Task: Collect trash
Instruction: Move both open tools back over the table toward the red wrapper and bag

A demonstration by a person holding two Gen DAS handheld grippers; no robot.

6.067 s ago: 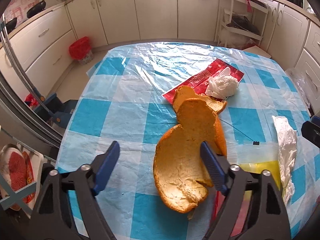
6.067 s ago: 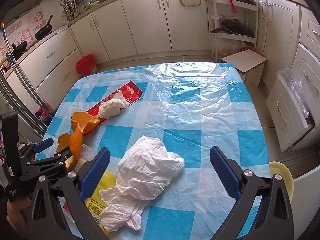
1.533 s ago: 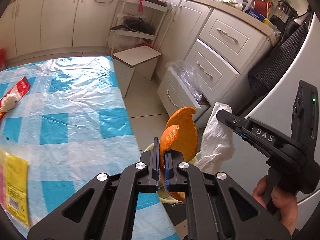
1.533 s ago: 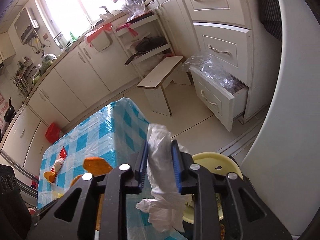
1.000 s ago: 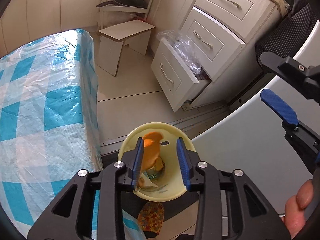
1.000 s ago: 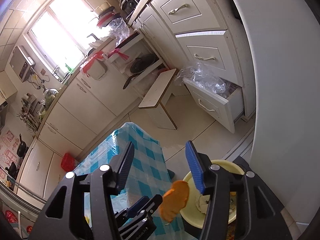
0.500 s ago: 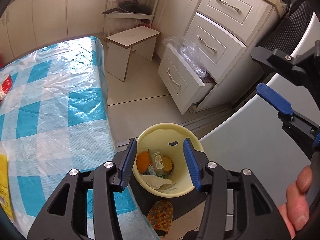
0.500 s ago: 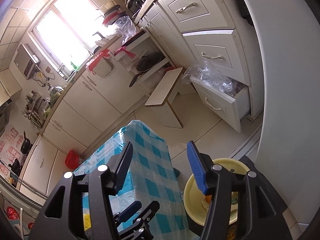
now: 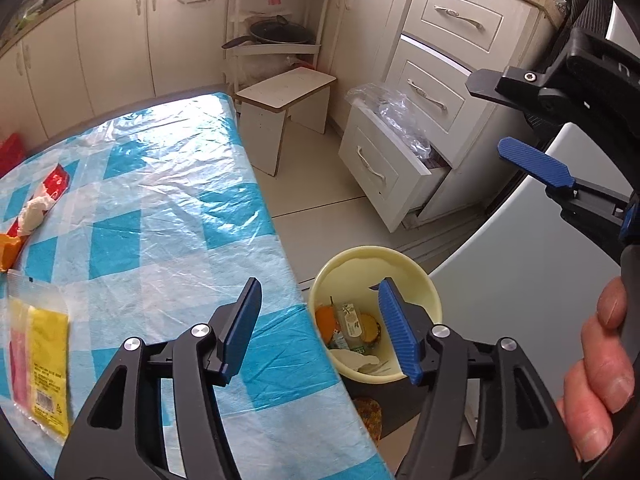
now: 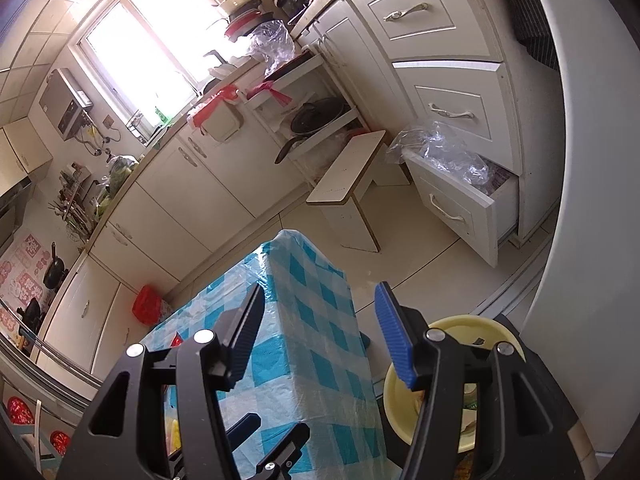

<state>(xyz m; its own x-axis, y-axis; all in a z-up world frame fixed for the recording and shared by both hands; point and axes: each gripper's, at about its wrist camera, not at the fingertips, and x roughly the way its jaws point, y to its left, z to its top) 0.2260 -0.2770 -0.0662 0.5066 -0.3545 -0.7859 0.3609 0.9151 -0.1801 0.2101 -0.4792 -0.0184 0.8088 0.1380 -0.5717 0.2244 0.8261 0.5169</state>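
Observation:
The pale yellow trash bin stands on the floor by the table's corner, holding an orange peel, a small carton and a white crumpled bag. My left gripper hovers above the bin and the table edge; its jaws are opening and nothing is between them. My right gripper hangs open and empty to the upper right, held by a hand. In the right wrist view, the right gripper points over the table corner, with the bin low at the right. A yellow packet, a red wrapper with a tissue wad and a peel piece lie on the table.
The table wears a blue checked cloth under clear plastic. Beyond it stand a white stool, an open drawer stuffed with plastic bags and a shelf rack with a pan. A white appliance wall rises right of the bin.
The orange peel and the white bag have dropped from the grippers into the bin. The left jaws have spread wider, and the left gripper has drawn back over the table edge.

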